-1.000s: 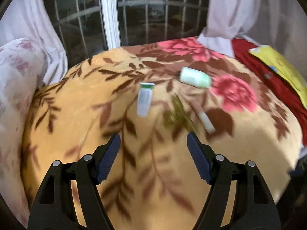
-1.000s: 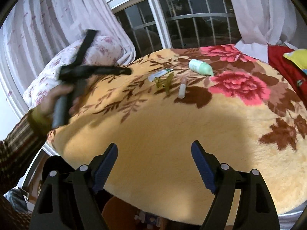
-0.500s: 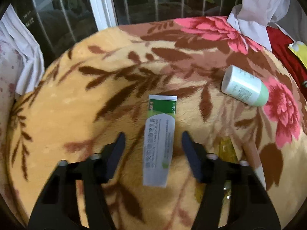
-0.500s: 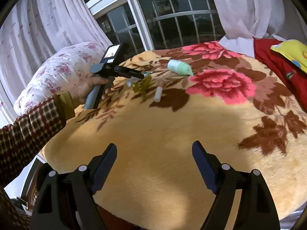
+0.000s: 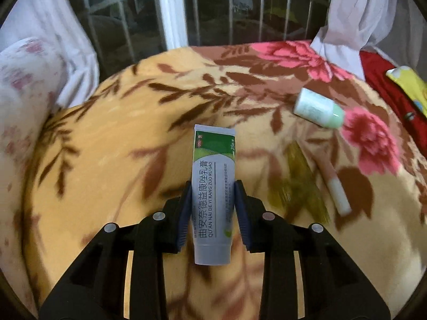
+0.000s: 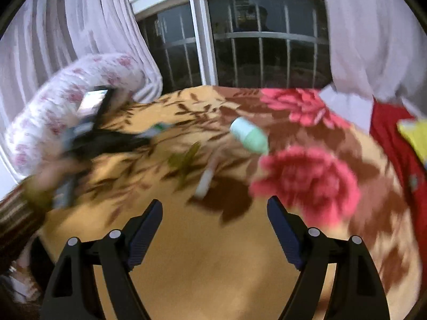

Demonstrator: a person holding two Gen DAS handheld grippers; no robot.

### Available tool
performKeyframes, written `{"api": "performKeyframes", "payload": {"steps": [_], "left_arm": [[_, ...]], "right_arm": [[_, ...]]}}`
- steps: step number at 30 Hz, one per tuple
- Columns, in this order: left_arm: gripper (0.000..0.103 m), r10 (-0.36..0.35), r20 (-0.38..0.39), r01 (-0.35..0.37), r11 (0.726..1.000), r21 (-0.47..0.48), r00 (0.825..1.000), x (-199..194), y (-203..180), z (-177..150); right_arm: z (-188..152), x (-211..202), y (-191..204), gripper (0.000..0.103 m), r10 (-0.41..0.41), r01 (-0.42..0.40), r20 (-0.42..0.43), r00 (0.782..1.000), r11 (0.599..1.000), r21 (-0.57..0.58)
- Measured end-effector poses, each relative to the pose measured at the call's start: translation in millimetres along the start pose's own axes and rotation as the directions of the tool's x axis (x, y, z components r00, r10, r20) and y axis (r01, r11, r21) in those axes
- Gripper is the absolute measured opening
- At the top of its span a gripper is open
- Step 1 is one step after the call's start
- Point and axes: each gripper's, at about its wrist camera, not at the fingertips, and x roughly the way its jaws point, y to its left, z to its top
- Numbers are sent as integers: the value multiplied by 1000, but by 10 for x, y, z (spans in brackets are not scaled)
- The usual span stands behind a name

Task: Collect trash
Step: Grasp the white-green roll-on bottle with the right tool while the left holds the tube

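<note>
My left gripper (image 5: pixel 212 186) is shut on a white and green ointment tube (image 5: pixel 213 184) and holds it above the floral blanket (image 5: pixel 120 144). To its right lie a mint-capped white bottle (image 5: pixel 317 108), an olive-green hair clip (image 5: pixel 301 184) and a thin white stick (image 5: pixel 335 185). My right gripper (image 6: pixel 214 208) is open and empty over the blanket's near side. In the right wrist view the bottle (image 6: pixel 249 136), the clip (image 6: pixel 184 160) and the stick (image 6: pixel 204 182) lie ahead of it, and the left gripper (image 6: pixel 106 138) shows blurred at the left.
A floral pillow (image 6: pixel 69 93) lies at the blanket's left edge. A barred window (image 6: pixel 240 50) and white curtains (image 6: pixel 66 26) stand behind the bed. A red cloth (image 6: pixel 392 138) with a yellow item (image 6: pixel 416 136) lies at the right.
My left gripper closed on the ointment tube and lifted it off the blanket. My right gripper moved forward toward the stick and the bottle.
</note>
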Motion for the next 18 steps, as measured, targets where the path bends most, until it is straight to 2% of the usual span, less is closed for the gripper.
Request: {"api": "performKeyframes", "payload": {"steps": [4,8,15,16,17,18], "left_arm": [[30,-22,42,22,1000,-13,999,-396,11,-359],[31,-51,44,51,999,-3,998,-571,-42,-627],[31,-81,28,81,997,0,996,-684,-19,-969],[31,-87,22,87,996,-2,996,-678,-9,-1003],[31,-92,19,92,996,-7,996,-676,1,-1023],[31,-96,16,96,995,-8,995,-674,2,-1040]], "right_arm": [[482,737,-165,79,-35,32,-63,997,998,-54],[774,1393,-297,79,-91,79,-131,987,992,-93],[985,2173,-315,79,-149,116,-212,966,980,-164],[1003,2245,-319,75,-152,117,-221,963,979,-165],[1014,2321,-317,66,-154,116,-232,960,979,-169],[1018,2386,-319,61,-162,120,-247,955,977,-174]]}}
